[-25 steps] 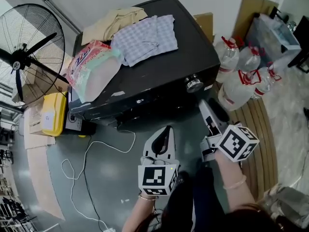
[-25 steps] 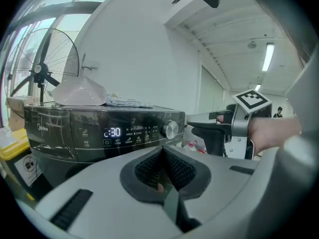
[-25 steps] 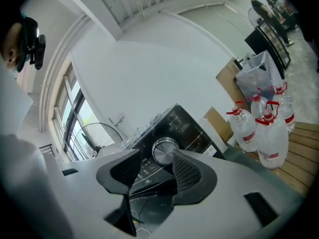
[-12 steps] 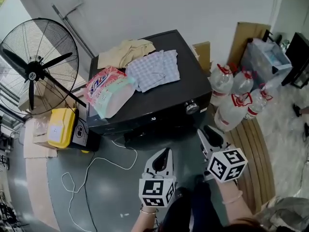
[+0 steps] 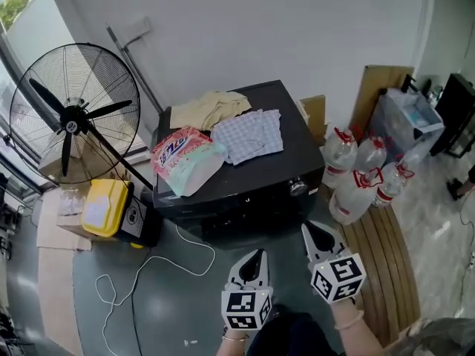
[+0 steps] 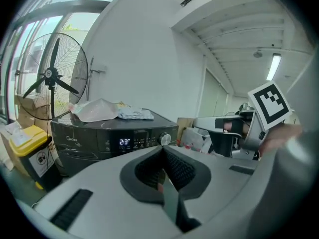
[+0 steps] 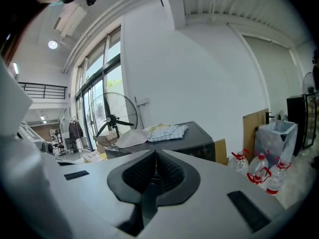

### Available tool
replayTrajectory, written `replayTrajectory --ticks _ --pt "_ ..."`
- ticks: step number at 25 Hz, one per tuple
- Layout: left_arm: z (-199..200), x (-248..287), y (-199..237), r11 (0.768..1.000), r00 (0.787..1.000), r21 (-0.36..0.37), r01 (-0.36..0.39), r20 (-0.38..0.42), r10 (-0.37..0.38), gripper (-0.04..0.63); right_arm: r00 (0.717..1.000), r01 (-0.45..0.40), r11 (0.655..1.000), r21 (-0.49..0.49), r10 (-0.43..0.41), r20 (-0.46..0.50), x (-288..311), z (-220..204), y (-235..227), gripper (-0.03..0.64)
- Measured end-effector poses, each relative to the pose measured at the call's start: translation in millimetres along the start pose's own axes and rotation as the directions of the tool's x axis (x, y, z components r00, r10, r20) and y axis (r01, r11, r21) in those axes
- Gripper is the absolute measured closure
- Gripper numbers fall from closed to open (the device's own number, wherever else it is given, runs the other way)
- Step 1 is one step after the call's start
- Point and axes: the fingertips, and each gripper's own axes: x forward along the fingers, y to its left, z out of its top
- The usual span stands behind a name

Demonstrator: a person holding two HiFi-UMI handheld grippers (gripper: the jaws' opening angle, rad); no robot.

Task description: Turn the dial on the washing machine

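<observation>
The black washing machine (image 5: 245,180) stands against the wall, and its silver dial (image 5: 298,188) sits at the right end of the front panel. In the left gripper view the dial (image 6: 165,139) shows beside the lit display (image 6: 124,142). My left gripper (image 5: 256,256) is shut and empty, well back from the machine's front. My right gripper (image 5: 309,231) is shut on nothing, a short way in front of and below the dial. In the right gripper view the jaws (image 7: 155,155) meet with the washing machine (image 7: 189,141) beyond them.
A plastic bag (image 5: 185,159), a checked cloth (image 5: 249,135) and a beige cloth (image 5: 206,107) lie on the machine. A large fan (image 5: 74,117) and a yellow bin (image 5: 104,208) stand left. Water jugs (image 5: 356,176) and wooden slats (image 5: 382,251) are on the right. A white cable (image 5: 148,265) trails on the floor.
Both grippers have drawn back from the machine, which now looks smaller and farther off. The right gripper's jaws have closed.
</observation>
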Motion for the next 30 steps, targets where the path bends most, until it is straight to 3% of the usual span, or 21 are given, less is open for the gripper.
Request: replayTrajectory --ticks 14,23,30 --pt "25 -79 -51 0.995 0.995 -0.019 -0.095 0.041 0.096 0.578 0.996 -0.074 0.991 -0.111 0.079 0.042 -88 37 41 0.589" --pt "48 -119 -101 0.997 0.993 0.013 -0.072 0.096 0.070 0.578 0.988 -0.099 0.980 -0.173 0.118 0.104 -144 69 64 0.591" --pt "73 -146 -117 0.995 0.982 0.035 -0.096 0.167 0.089 0.578 0.980 -0.113 0.965 -0.236 0.148 0.134 -175 89 79 0.591"
